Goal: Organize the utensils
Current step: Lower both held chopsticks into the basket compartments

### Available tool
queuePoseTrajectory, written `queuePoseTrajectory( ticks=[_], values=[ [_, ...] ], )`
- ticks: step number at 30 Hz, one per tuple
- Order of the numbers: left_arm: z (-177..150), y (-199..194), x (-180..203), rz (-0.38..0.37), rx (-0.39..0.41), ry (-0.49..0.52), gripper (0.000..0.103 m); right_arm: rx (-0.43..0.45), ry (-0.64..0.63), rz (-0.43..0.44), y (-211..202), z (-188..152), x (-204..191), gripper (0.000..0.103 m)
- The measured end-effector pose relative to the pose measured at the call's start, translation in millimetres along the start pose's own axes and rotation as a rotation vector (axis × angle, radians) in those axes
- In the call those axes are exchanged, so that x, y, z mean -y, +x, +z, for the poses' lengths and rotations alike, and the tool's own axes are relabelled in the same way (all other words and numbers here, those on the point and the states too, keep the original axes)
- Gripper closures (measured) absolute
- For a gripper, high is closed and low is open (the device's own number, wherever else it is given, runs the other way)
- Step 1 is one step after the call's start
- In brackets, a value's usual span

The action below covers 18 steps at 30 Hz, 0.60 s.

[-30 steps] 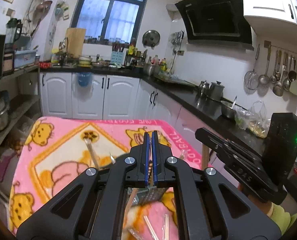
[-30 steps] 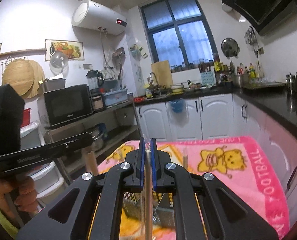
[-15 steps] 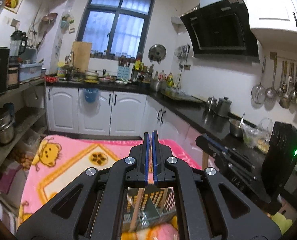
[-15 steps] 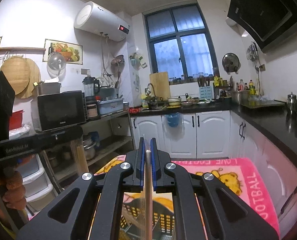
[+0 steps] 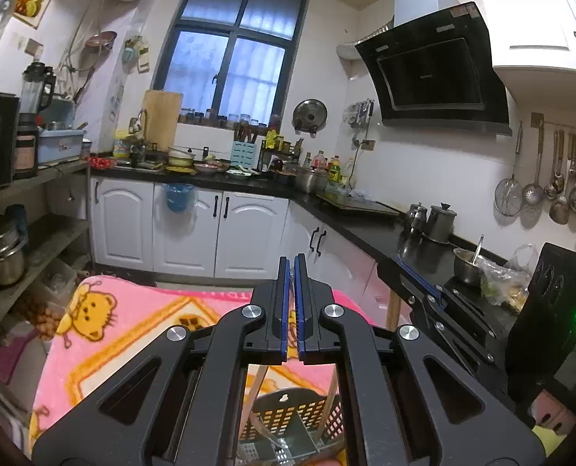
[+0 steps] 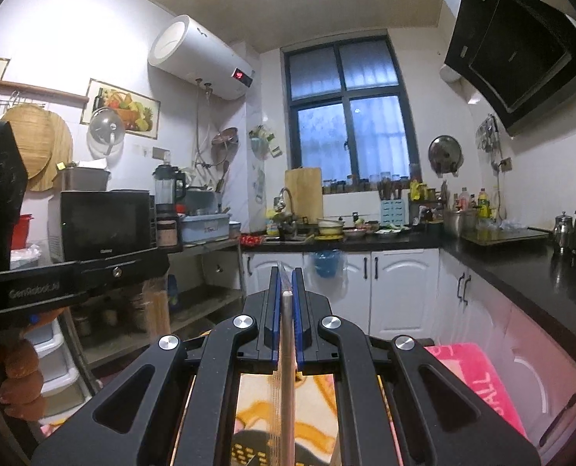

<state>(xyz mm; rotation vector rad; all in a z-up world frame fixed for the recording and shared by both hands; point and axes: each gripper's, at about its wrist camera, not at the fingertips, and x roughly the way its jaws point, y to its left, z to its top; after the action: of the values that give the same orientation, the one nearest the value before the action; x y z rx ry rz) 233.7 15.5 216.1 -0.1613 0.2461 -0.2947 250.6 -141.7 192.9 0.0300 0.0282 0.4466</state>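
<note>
- Pink blanket with yellow bear prints covers the surface under both tools; a dark perforated utensil basket stands on it, below the left hand-held gripper.
- The left hand-held gripper is held level, aimed across the kitchen at the white cabinets; its blue-lined jaws stand nearly together with only a thin slit between them, and nothing shows in that slit.
- Through the frame of that tool, pale wooden chopsticks lean inside the basket, and a metal utensil lies at its bottom, too hidden to name.
- The right hand-held gripper is also raised and level, pointing toward the window wall; its jaws are pinched on a single chopstick that runs straight back along the fingers toward the camera.
- In the right wrist view the basket's rim shows low in the frame, under the held stick.
- Each tool appears in the other's view: the right one at the left camera's right edge, and the left one, with the bare fingers around its grip, at the right camera's left edge.
</note>
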Motion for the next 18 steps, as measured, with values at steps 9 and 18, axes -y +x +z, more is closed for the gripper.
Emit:
queuePoseTrajectory(
  ticks=[9,18],
  values=[
    [-16.8,15.9,-19.7,-0.013,-0.009,-0.039,0.102,0.048,-0.015,-0.069,11.9,-17.6,2.2,0.097],
    [-41.1,27.5,-21.9,-0.033,-0.043,-0.044,0.102,0.044,-0.025,-0.093,23.4,-42.2,0.7,0.097]
  ],
)
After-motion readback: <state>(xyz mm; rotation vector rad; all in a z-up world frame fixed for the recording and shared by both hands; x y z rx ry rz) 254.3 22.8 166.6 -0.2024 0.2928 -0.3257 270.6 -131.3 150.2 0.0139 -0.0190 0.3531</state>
